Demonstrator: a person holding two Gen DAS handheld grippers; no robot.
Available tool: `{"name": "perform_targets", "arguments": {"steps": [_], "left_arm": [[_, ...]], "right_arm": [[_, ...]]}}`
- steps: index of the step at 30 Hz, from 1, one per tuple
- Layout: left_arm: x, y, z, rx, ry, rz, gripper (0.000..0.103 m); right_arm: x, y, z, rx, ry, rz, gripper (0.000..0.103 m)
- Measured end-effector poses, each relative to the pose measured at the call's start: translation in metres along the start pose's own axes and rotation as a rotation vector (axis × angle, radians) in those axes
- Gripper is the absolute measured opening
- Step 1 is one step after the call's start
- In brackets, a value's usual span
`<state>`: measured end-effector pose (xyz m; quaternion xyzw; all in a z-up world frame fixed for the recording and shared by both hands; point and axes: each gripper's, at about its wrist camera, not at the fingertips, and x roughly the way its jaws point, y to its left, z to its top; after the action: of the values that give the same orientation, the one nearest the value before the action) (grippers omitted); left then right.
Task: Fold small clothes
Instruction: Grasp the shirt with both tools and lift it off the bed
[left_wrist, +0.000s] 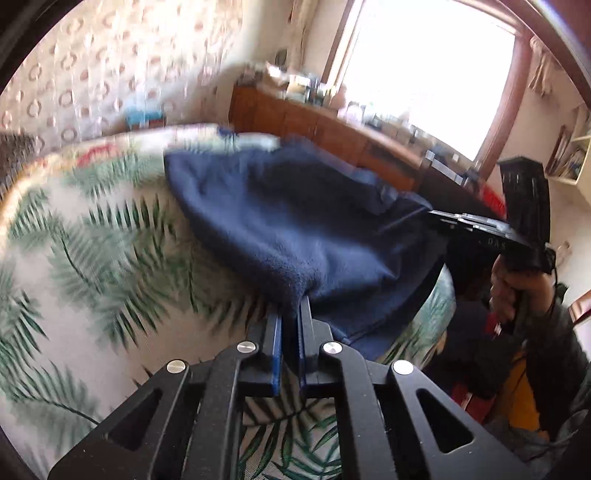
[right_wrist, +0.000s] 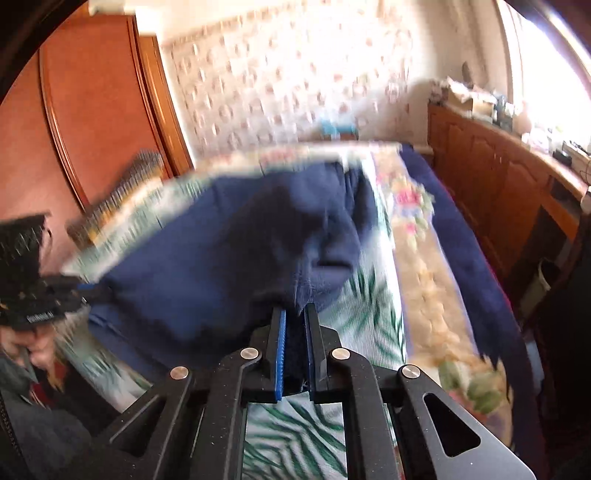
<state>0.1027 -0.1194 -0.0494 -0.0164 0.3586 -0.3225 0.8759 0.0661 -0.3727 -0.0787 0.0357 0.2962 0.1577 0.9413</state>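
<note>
A navy blue fleece garment (left_wrist: 280, 221) hangs lifted over a bed with a palm-leaf cover (left_wrist: 92, 258). My left gripper (left_wrist: 291, 314) is shut on one edge of the garment. The right gripper (left_wrist: 439, 216) shows at the right of the left wrist view, pinching the other edge. In the right wrist view my right gripper (right_wrist: 295, 321) is shut on the navy garment (right_wrist: 221, 258), and the left gripper (right_wrist: 83, 290) holds the cloth at the far left. The garment is stretched between both grippers. Both views are motion-blurred.
A long wooden sideboard (left_wrist: 332, 129) with clutter runs under a bright window (left_wrist: 424, 74). A wooden wardrobe (right_wrist: 92, 110) stands at the left in the right wrist view. A floral blanket with a dark blue border (right_wrist: 424, 258) lies along the bed's right side.
</note>
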Motion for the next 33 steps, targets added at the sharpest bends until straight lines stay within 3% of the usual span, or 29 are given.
{"name": "perform_targets", "arguments": {"steps": [9,14,17,20,23,25,27,30,33], "left_arm": [[-0.116,-0.014,0.095,0.066,-0.262,0.017,0.007],[-0.167,-0.011,0.131,0.089,-0.335,0.064,0.007],[-0.175,0.008,0.144,0.054,-0.338,0.085,0.007],[-0.176,0.034,0.156,0.038,-0.354,0.161,0.007],[-0.175,0.056,0.17,0.02,-0.386,0.223,0.007],[-0.178,0.062,0.179,0.039,-0.409,0.259,0.007],[-0.18,0.067,0.18,0.036,-0.407,0.271,0.007],[-0.174,0.067,0.163,0.051,-0.391,0.295,0.007],[-0.153,0.072,0.126,0.037,-0.325,0.289,0.007]], "right_arm": [[-0.08,0.047,0.091,-0.118,-0.299,0.051,0.008],[-0.109,0.08,0.137,-0.192,-0.396,0.087,0.008],[-0.105,0.094,0.162,-0.223,-0.411,0.095,0.008],[-0.085,0.1,0.19,-0.234,-0.403,0.098,0.008],[-0.054,0.098,0.222,-0.239,-0.394,0.071,0.008],[-0.036,0.102,0.241,-0.266,-0.388,0.005,0.007],[-0.029,0.111,0.255,-0.259,-0.389,0.01,0.007],[-0.026,0.134,0.252,-0.291,-0.395,0.005,0.007],[-0.022,0.136,0.215,-0.312,-0.35,0.021,0.007]]}}
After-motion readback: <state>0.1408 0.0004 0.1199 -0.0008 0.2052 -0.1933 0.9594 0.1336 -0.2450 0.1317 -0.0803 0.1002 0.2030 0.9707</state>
